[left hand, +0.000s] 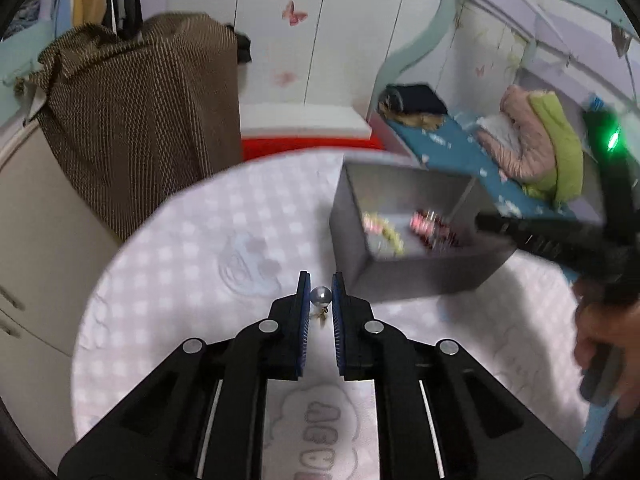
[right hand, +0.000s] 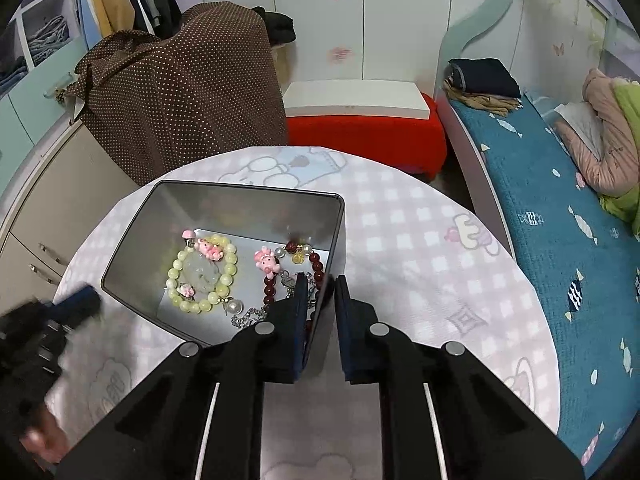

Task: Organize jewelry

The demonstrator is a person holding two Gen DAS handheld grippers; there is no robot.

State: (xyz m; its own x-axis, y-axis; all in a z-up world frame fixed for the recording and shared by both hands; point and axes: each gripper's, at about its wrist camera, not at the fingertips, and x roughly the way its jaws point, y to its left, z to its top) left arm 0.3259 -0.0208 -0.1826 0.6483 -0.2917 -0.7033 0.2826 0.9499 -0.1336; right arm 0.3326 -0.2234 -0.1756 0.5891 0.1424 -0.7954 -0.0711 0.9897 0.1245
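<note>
My left gripper [left hand: 321, 294] is shut on a grey pearl earring [left hand: 321, 295] with a small gold dangle, held above the round table [left hand: 180, 264]. A grey metal box [right hand: 224, 200] stands to its right, blurred in the left wrist view [left hand: 416, 280]. My right gripper [right hand: 322, 296] straddles the box's right wall, one finger inside and one outside, shut on it. Inside lie a pale green bead bracelet [right hand: 200, 276], a dark red bead bracelet [right hand: 316, 264], pink charms [right hand: 266, 262] and a pearl piece [right hand: 236, 306].
The table has a pink checked cloth [right hand: 420, 248]. Behind it stand a brown dotted covered object [right hand: 192, 92], a red stool with a white board [right hand: 360, 120] and a white wardrobe. A bed with a blue cover [right hand: 560, 220] lies to the right.
</note>
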